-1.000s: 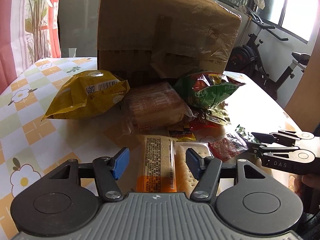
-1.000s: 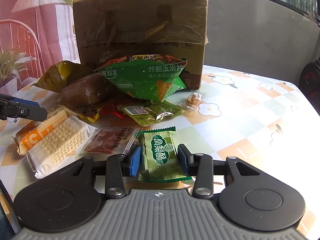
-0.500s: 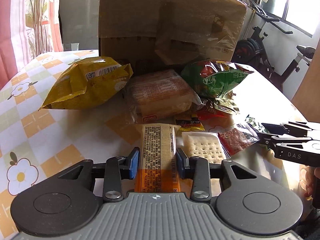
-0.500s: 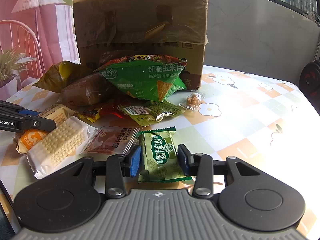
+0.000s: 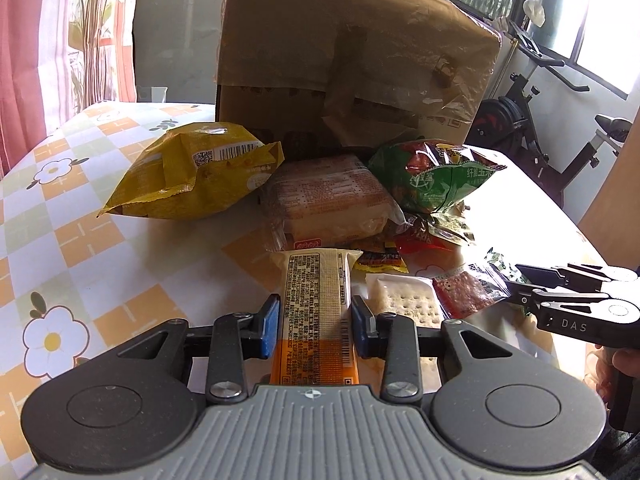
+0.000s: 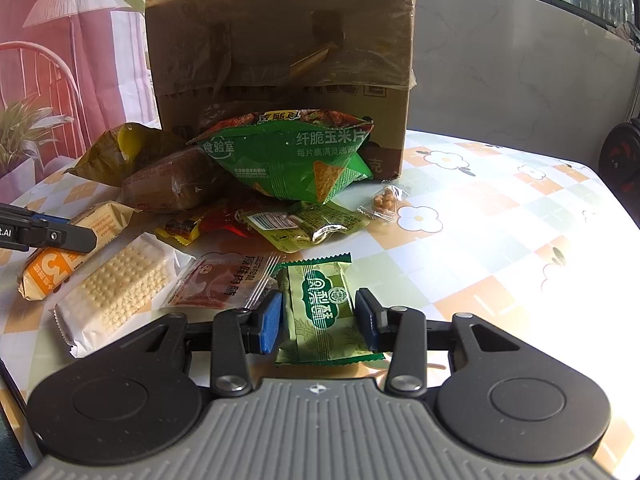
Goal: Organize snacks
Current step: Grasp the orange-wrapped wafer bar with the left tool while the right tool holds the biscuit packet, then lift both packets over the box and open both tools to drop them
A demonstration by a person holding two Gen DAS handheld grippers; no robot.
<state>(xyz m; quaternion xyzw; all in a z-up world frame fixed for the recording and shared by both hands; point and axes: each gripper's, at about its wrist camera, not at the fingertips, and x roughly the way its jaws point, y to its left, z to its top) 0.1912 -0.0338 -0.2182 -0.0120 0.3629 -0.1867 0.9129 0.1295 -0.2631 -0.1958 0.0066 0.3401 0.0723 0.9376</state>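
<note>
Since a second ago the left gripper (image 5: 314, 326) has been drawing its jaws in from a wide spread, and its blue pads (image 5: 267, 326) now pinch the sides of the long orange-and-cream biscuit packet (image 5: 316, 312), which lies lengthwise near the bench's near edge. Nothing has shifted at the right gripper (image 6: 318, 322): its blue pads sit against both sides of the small green pastry sachet (image 6: 324, 312), which lies on the bench (image 6: 500, 240) with its checked flower-print cloth, near the same edge. Just beside the biscuit packet lies a clear-wrapped square cracker pack (image 5: 404, 302), and next to that a flat red-and-clear meat snack sachet (image 5: 466, 292), touching the green sachet's corner in the right wrist view. Farther in, a heap of snacks rests against a tall brown cardboard box (image 5: 352, 60) standing toward the bench's far edge: a puffed yellow crisp bag (image 5: 192, 172), a clear bag of sliced brown bread (image 5: 332, 204), a green corn-chip bag (image 6: 292, 160) and small yellow, red and olive sachets. A tiny clear packet of nuts (image 6: 382, 202) lies apart beside the box's corner.
</note>
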